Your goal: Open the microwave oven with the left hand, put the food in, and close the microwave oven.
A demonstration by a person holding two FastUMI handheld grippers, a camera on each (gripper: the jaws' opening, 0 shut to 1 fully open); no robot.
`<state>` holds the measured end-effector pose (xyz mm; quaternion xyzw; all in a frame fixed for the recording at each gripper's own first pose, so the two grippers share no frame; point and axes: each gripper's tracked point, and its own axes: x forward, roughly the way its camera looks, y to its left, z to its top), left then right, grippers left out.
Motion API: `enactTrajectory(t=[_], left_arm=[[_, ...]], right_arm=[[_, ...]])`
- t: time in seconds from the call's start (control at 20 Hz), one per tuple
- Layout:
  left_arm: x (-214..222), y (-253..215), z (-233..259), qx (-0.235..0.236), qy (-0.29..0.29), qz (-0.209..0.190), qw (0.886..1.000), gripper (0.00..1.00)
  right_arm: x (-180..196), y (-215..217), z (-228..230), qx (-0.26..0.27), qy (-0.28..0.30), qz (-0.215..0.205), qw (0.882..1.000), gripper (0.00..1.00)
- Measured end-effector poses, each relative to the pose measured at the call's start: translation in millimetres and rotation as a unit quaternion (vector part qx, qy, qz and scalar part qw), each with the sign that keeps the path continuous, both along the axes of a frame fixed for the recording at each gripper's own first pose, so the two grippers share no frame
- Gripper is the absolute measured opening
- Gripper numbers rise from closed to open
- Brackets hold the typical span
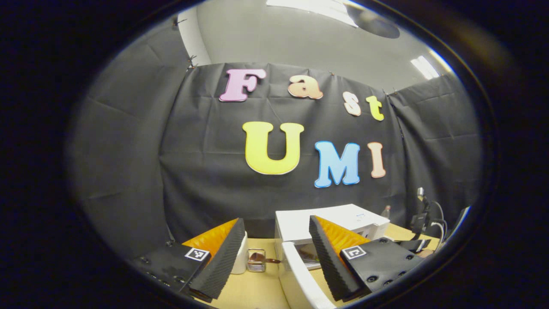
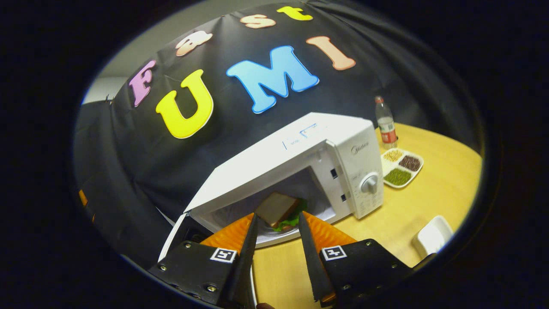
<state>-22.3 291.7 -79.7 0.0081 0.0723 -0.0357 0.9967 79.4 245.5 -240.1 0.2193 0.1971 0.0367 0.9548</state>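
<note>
— Step now? Sliding the sandwich (image 2: 281, 210) on its plate (image 2: 274, 235) fully into the open microwave (image 2: 300, 159); best kept level, pushed straight, clear of the door (image 1: 300, 274).

— Right gripper (image 2: 276, 223)? Tilted toward the opening, fingers narrowly apart; grip on the plate rim unclear.

— Left gripper (image 1: 274, 244)? Held back beside the door, spread wide, holding nothing.
</note>
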Motion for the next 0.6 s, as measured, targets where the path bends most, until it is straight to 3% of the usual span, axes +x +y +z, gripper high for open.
enactTrajectory(t=[0.15, 0.4, 0.5, 0.6], left_arm=[[1, -25, -8, -0.008, 0.007, -0.016, 1.000, 0.98], [-1, -56, -15, -0.016, 0.012, -0.027, 0.999, 0.97], [-5, -66, -15, -0.017, 0.011, -0.027, 0.999, 0.96], [-10, -71, -16, -0.014, 0.012, -0.025, 1.000, 0.96]], right_arm=[[-21, -20, 41, -0.052, -0.036, 0.010, 0.998, 0.58], [-60, -55, 106, -0.143, -0.096, 0.009, 0.985, 0.62], [-69, -67, 119, -0.165, -0.110, 0.006, 0.980, 1.00], [-76, -77, 141, -0.179, -0.137, -0.005, 0.974, 0.98]])
